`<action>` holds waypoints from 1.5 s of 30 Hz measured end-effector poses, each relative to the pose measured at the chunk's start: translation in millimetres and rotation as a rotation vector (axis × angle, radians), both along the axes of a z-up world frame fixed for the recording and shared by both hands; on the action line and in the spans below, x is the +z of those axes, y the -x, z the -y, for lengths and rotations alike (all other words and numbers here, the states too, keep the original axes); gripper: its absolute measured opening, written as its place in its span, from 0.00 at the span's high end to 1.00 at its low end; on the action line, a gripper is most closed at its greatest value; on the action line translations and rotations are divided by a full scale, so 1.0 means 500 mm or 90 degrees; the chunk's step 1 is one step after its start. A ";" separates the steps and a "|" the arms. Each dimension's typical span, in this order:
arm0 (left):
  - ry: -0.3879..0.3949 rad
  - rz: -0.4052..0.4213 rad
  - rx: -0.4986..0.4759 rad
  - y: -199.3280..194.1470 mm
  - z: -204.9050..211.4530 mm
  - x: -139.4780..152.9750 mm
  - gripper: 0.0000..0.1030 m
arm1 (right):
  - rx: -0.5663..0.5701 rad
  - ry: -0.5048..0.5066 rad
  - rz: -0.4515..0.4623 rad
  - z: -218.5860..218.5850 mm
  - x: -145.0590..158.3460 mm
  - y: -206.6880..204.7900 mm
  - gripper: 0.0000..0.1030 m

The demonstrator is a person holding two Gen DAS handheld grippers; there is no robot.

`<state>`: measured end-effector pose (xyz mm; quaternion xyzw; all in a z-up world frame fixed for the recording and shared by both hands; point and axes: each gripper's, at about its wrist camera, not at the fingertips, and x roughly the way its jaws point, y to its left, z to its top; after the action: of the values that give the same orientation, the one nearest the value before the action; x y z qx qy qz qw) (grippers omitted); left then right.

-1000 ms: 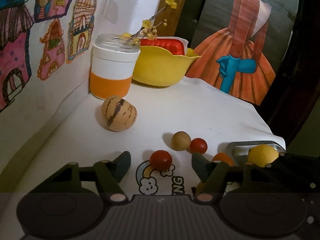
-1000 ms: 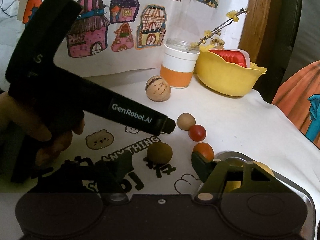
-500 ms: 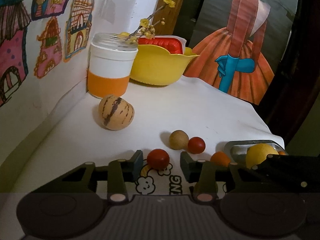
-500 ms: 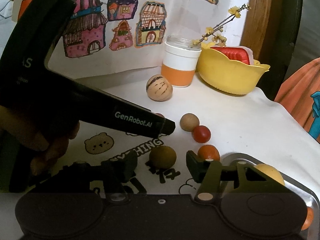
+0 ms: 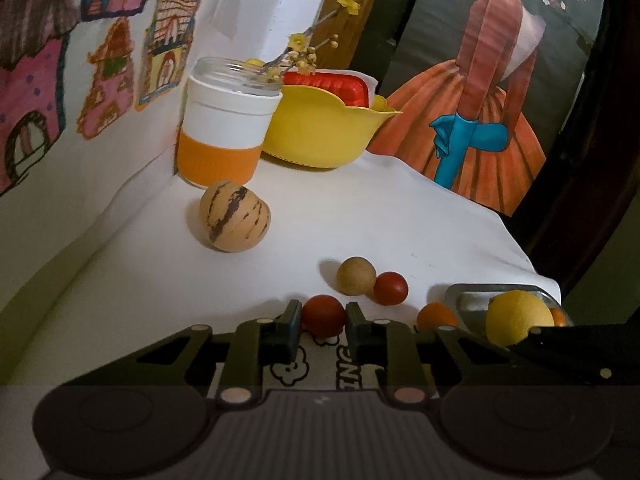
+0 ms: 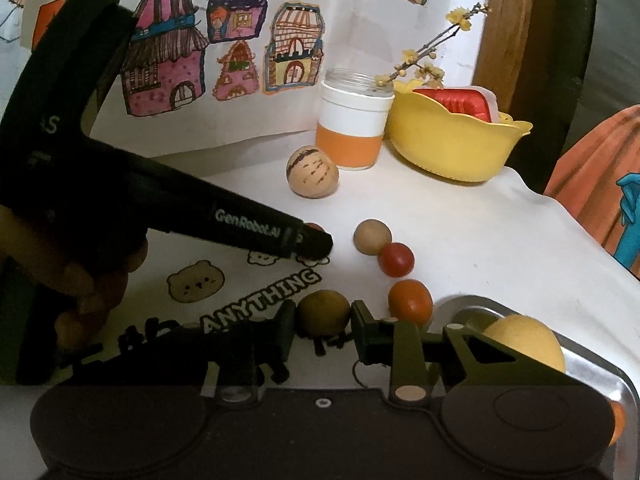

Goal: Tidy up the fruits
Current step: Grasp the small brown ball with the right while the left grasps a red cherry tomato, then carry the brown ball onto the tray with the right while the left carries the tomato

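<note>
Fruits are mid-pickup: left claw (image 5: 323,318) pinches a red fruit (image 5: 322,315), right claw (image 6: 323,322) pinches a brown fruit (image 6: 323,312); next, lift both toward the tray (image 6: 624,384).

Dim room; white wall (image 6: 360,40) with house drawings (image 6: 168,68); wooden post (image 6: 500,40).

1. A white-covered table (image 5: 360,216) carries everything.
2. At the back stand an orange-and-white jar (image 5: 226,128) and a yellow bowl (image 5: 320,132).
3. A striped melon (image 5: 234,216) lies nearer.
4. A tan ball (image 5: 356,276) touches a red fruit (image 5: 391,289).
5. A metal tray (image 6: 592,364) sits at the front right corner.
</note>
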<state>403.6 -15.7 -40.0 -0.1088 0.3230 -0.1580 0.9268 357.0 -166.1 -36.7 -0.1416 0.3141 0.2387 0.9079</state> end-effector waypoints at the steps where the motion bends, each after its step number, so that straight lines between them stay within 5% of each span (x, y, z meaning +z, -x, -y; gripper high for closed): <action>1: -0.005 0.000 0.004 0.003 0.001 0.002 0.75 | -0.002 -0.002 0.000 0.003 0.002 0.004 0.69; 24: -0.023 0.017 -0.023 0.131 0.079 0.082 0.76 | -0.054 -0.047 0.049 0.110 0.084 0.157 0.69; 45: -0.051 0.011 -0.144 0.213 0.249 0.093 0.76 | -0.172 -0.074 0.055 0.286 0.071 0.277 0.69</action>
<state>297.2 -140.3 6.5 -0.0335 0.3312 -0.2495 0.9094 218.3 -309.0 -1.0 -0.0553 0.2763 0.1258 0.9512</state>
